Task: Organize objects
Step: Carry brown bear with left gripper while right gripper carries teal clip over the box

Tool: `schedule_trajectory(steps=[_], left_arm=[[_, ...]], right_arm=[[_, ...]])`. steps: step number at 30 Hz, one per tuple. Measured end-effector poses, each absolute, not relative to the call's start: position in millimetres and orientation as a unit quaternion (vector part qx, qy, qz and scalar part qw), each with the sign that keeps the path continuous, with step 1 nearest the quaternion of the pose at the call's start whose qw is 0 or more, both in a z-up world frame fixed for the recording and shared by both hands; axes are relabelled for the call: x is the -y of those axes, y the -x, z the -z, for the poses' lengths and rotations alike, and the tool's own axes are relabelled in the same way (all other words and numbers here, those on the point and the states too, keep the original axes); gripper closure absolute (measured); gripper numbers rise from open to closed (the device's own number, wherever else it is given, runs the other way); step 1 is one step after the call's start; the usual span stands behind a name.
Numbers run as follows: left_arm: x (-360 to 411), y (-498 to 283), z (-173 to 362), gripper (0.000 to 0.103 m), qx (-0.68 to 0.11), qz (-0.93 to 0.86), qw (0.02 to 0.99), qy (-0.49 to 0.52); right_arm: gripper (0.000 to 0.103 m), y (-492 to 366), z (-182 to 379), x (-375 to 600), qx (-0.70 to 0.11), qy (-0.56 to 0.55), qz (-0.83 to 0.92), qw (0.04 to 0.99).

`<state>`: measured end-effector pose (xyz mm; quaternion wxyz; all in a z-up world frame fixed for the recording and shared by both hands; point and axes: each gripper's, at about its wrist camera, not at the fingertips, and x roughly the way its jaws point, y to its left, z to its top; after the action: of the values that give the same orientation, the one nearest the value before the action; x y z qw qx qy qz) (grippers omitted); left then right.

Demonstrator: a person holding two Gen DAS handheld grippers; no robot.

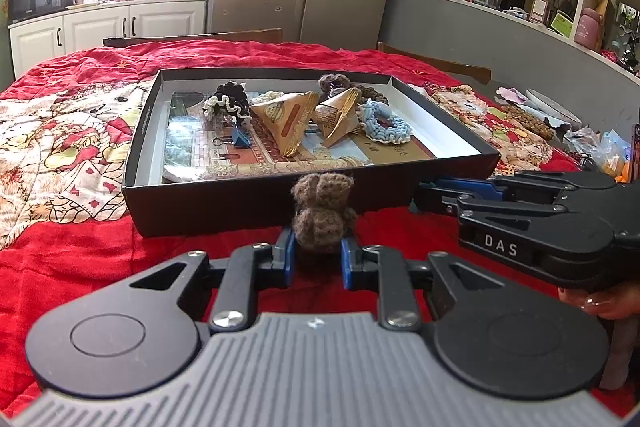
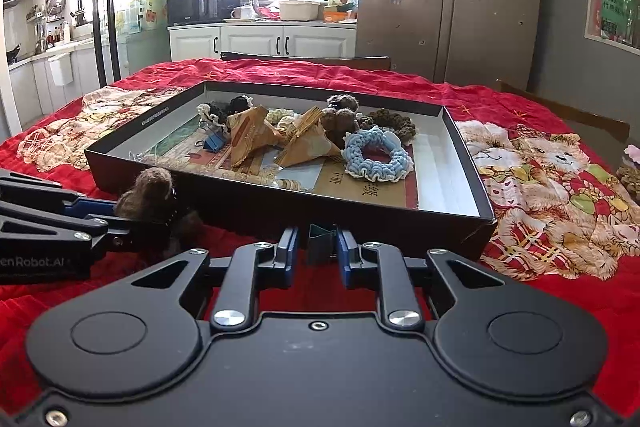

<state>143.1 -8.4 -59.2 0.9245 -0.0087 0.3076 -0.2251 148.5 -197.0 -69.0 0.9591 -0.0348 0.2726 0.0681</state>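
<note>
A brown crocheted scrunchie point(image 1: 323, 213) stands upright between the blue fingers of my left gripper point(image 1: 318, 247), which is shut on it just in front of the black shallow box point(image 1: 134, 155). My right gripper point(image 2: 318, 241) is shut on a dark teal binder clip point(image 2: 321, 241) at the box's point(image 2: 448, 115) near wall. Inside the box lie two gold pyramid packets point(image 1: 290, 115), a light blue scrunchie point(image 2: 376, 153), a black-and-white scrunchie point(image 1: 226, 103), brown scrunchies point(image 2: 340, 117) and a blue binder clip point(image 1: 238, 139). Each wrist view shows the other gripper: the right one point(image 1: 420, 197), the left one point(image 2: 160, 211).
A red quilt with bear pictures point(image 2: 552, 167) covers the table. White plates point(image 1: 552, 109) and plastic bags point(image 1: 596, 147) sit at its far right. A hand with painted nails point(image 1: 604, 303) holds the right gripper. Wooden chair backs point(image 1: 436, 61) stand behind the table.
</note>
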Motion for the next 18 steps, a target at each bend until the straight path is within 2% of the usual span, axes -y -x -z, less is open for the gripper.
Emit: schedule_trajectory(steps=[18], left_arm=[[9, -138, 51, 0.080, -0.301, 0.226, 0.927, 0.010]], right_arm=[[0.089, -127, 55, 204, -0.239, 0.031, -0.084, 0.967]])
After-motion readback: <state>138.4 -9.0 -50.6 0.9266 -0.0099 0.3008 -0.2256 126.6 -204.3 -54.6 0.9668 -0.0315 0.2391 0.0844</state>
